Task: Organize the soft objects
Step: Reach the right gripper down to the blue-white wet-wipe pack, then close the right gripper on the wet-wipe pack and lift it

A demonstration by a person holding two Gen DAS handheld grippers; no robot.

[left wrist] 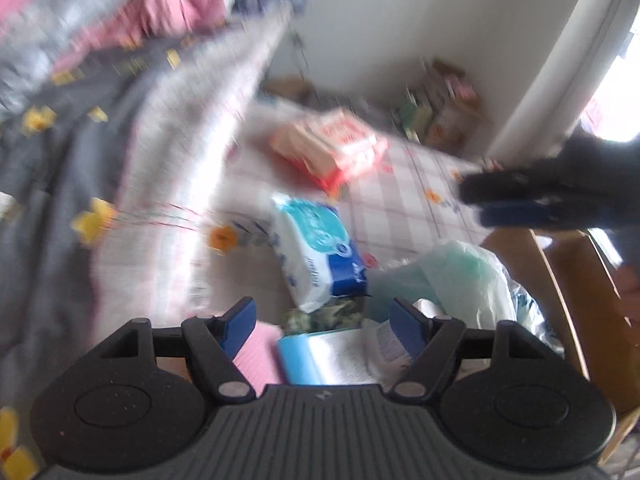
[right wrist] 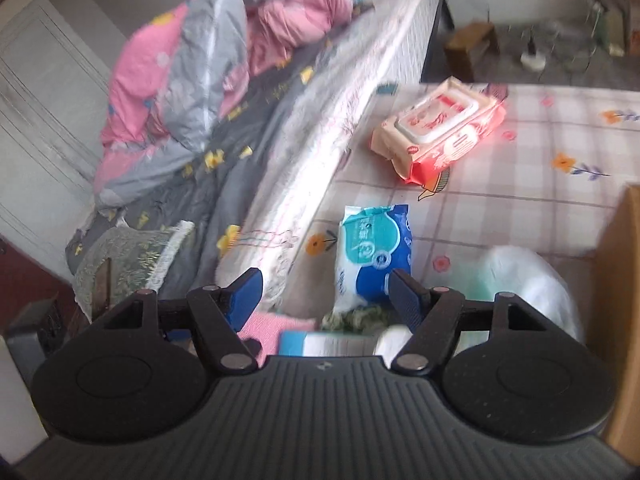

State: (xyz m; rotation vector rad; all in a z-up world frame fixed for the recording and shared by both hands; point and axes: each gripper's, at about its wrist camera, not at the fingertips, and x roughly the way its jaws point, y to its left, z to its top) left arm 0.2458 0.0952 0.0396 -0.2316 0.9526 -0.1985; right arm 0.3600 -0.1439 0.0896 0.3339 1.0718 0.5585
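Observation:
A blue and white tissue pack (left wrist: 320, 252) (right wrist: 374, 252) lies on the checked tablecloth (left wrist: 420, 184) (right wrist: 540, 200). Farther back rests a red and white wet-wipe pack (left wrist: 332, 148) (right wrist: 440, 124). Nearer lie a pink cloth (left wrist: 256, 352) (right wrist: 276, 328), a light blue pack (left wrist: 320, 356) (right wrist: 320, 342) and a green mottled item (left wrist: 324, 318) (right wrist: 356, 316). My left gripper (left wrist: 322, 320) hovers open above these, holding nothing. My right gripper (right wrist: 326, 292) is open and empty too, just short of the tissue pack. It also shows side-on as the right gripper (left wrist: 476, 204) at the picture's right.
A bed with a grey sheet and a pink and grey quilt (right wrist: 200, 80) borders the table on the left. A white plastic bag (left wrist: 460, 280) (right wrist: 528, 280) sits at the table's right. A wooden chair (left wrist: 560, 280) (right wrist: 624, 280) stands beyond it. Clutter lines the far wall (left wrist: 440, 112).

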